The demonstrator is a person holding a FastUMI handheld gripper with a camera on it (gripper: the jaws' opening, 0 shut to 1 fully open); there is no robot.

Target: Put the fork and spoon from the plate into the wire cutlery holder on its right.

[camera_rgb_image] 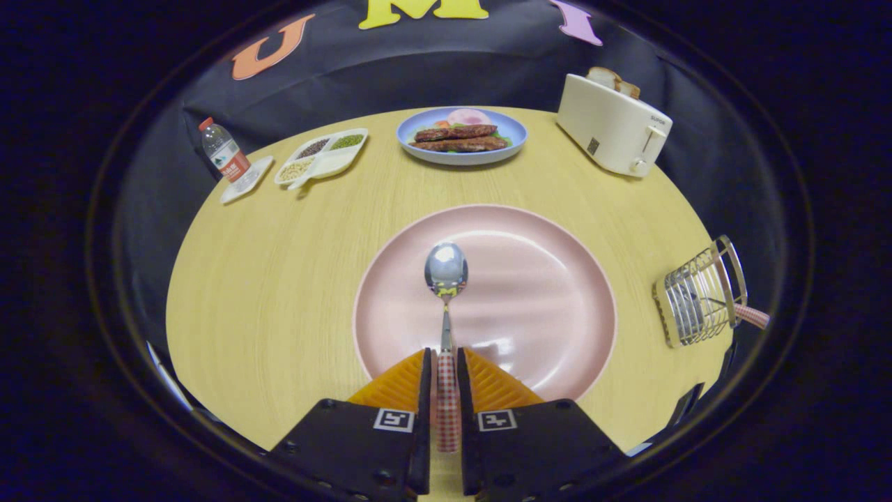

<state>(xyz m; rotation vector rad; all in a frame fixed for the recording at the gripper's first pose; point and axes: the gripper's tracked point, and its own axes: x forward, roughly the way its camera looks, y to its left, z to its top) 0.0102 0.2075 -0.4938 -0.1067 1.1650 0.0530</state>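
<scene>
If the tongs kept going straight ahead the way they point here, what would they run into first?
The tongs are shut on the spoon handle, over the pink plate. Straight ahead, the next thing is probably the blue plate of food, though height above the table is unclear.

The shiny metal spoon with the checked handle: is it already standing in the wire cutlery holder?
No, the metal spoon lies over the pink plate, its checked handle clamped in the gripper, apart from the wire holder.

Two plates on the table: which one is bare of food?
The large pink plate just ahead of the claw. It carries just the metal spoon, whose checked handle the claw is shut on. The smaller blue plate beyond it holds food.
</scene>
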